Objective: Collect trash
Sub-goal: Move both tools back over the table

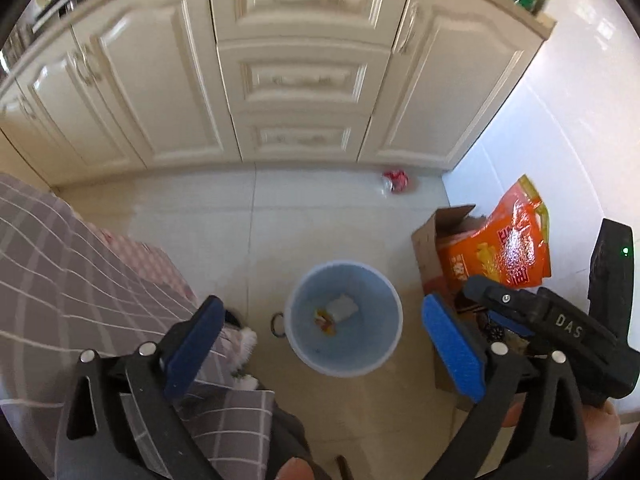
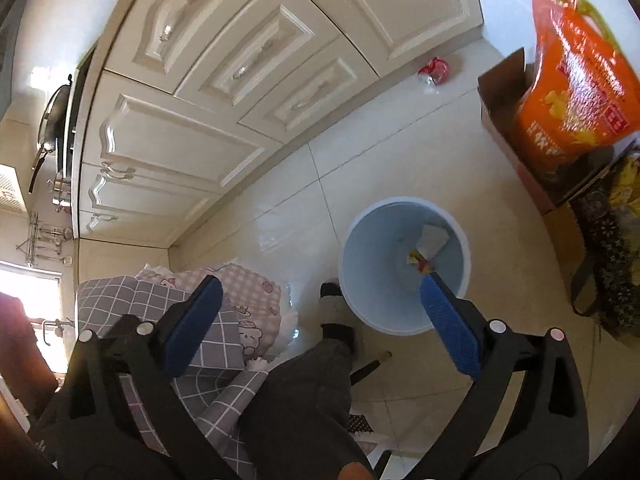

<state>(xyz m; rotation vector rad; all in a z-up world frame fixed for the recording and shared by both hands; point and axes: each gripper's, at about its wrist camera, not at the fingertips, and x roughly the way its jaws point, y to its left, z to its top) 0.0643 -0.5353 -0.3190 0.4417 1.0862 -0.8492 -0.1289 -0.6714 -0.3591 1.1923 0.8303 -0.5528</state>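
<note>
A pale blue waste bin [image 1: 298, 320] stands on the tiled floor, with a white scrap [image 1: 342, 306] and a yellow-red wrapper [image 1: 325, 320] inside. It also shows in the right wrist view [image 2: 368, 280]. A crushed red can [image 1: 395, 180] lies by the cabinet base, also in the right wrist view [image 2: 434, 70]. My left gripper [image 1: 320, 344] is open and empty, high above the bin. My right gripper [image 2: 320, 316] is open and empty, above the bin's near left side; its body shows in the left wrist view [image 1: 560, 324].
Cream cabinets [image 1: 296, 80] run along the back. A cardboard box [image 1: 430, 248] with an orange bag [image 1: 504, 248] stands right of the bin by the white wall. My checked apron [image 1: 80, 280], leg [image 2: 312, 392] and slippered foot [image 2: 334, 300] are left of the bin.
</note>
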